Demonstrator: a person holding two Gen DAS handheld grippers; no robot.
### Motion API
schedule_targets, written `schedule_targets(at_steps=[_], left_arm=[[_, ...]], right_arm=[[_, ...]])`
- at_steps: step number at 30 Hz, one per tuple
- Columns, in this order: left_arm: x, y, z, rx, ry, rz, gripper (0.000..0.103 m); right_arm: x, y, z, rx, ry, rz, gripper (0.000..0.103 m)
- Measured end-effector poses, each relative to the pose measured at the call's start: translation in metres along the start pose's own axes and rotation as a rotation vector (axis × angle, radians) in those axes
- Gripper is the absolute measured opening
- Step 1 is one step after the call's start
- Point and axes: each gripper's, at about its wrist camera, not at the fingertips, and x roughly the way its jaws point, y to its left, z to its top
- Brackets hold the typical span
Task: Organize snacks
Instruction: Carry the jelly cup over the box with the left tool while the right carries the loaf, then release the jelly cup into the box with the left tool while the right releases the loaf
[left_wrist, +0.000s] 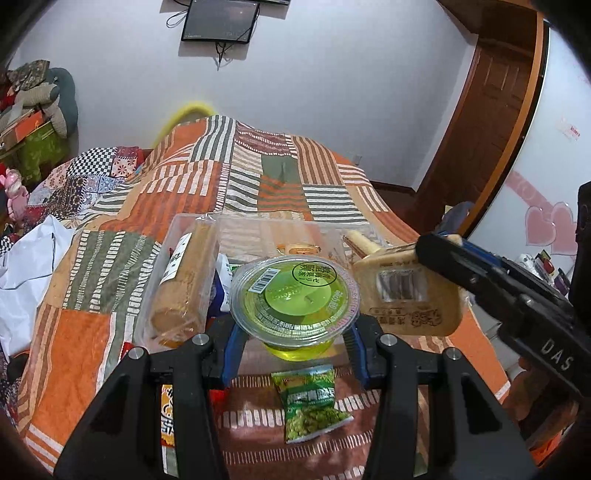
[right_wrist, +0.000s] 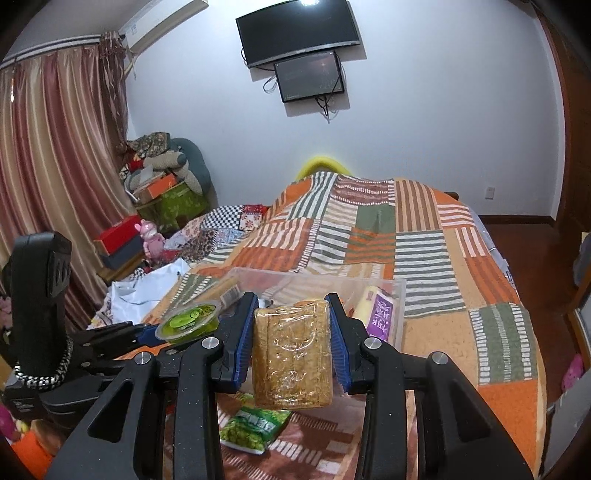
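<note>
Above the clear bin (left_wrist: 177, 236), your left gripper (left_wrist: 295, 332) clamps the green jelly cup (left_wrist: 295, 299), your right gripper (right_wrist: 291, 332) clamps the tan pastry pack (right_wrist: 291, 354), barcode face visible only from left wrist, purple packet (right_wrist: 382, 314) only from right.

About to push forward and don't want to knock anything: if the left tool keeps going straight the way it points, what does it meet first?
Probably the clear plastic bin: the left tool, gripping the green jelly cup, points at it, though depth is uncertain.
</note>
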Motion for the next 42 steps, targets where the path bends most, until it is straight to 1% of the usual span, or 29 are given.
schedule_targets(at_steps=[2,8,13,15,17,20,25,30,33,36,42], left_arm=[[0.005,0.0,0.001,0.003,0.006,0.004,0.047],[0.02,0.0,0.001,0.007,0.034,0.019,0.047],[0.032,0.0,0.002,0.007,0.054,0.032,0.047],[0.037,-0.001,0.002,0.007,0.065,0.024,0.047],[0.042,-0.001,0.003,0.009,0.072,0.032,0.047],[0.048,0.0,0.003,0.009,0.087,0.045,0.047],[0.052,0.002,-0.002,-0.007,0.119,0.015,0.048],[0.045,-0.005,-0.007,0.021,0.116,0.017,0.048],[0.037,-0.006,-0.008,0.019,0.107,0.007,0.048],[0.029,-0.007,-0.008,0.017,0.098,0.0,0.049],[-0.002,-0.011,-0.006,0.045,0.029,0.02,0.051]], right_arm=[[0.007,-0.004,-0.001,0.013,0.018,0.009,0.034],[0.02,-0.014,-0.005,0.042,0.048,-0.001,0.034],[0.017,-0.012,-0.005,0.025,0.04,0.004,0.034],[0.017,-0.01,-0.005,0.004,0.034,-0.01,0.034],[0.017,-0.007,-0.006,-0.02,0.027,-0.032,0.034],[0.017,-0.007,-0.006,-0.027,0.027,-0.037,0.034],[0.013,-0.007,-0.003,-0.039,0.022,-0.064,0.035],[0.007,-0.006,-0.002,-0.046,0.024,-0.062,0.039],[0.003,-0.004,-0.003,-0.055,0.014,-0.076,0.043],[-0.002,-0.005,-0.003,-0.045,0.013,-0.072,0.044],[-0.015,-0.006,-0.004,-0.016,0.005,-0.05,0.047]])
